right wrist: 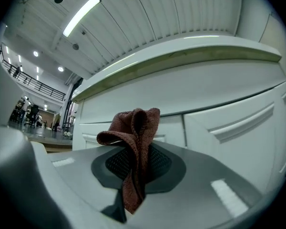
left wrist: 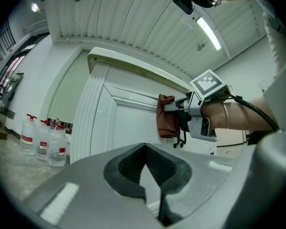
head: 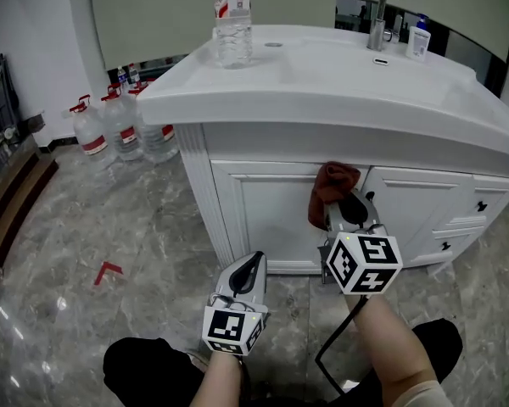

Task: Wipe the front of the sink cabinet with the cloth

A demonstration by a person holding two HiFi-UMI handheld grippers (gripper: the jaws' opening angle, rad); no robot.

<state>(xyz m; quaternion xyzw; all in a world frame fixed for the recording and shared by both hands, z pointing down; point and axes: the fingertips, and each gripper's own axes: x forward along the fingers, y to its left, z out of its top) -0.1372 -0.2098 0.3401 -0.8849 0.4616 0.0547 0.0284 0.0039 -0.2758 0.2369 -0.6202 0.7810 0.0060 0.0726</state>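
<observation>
Right claw [head: 348,209] clamped on red-brown cloth [head: 332,183]. Cloth sits bunched against the upper front of the white sink cabinet [head: 263,214], near where the two doors meet. Left claw [head: 250,265]: jaws together, nothing between them, low and nearer, clear of the cabinet.

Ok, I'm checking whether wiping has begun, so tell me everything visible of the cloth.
The reddish-brown knitted cloth is bunched into folds, pinched between the shut jaws of the right gripper, one lobe rising beyond them and a tail hanging down. It appears pressed against the white panelled sink cabinet front, near the top of its doors, just under the countertop.
</observation>
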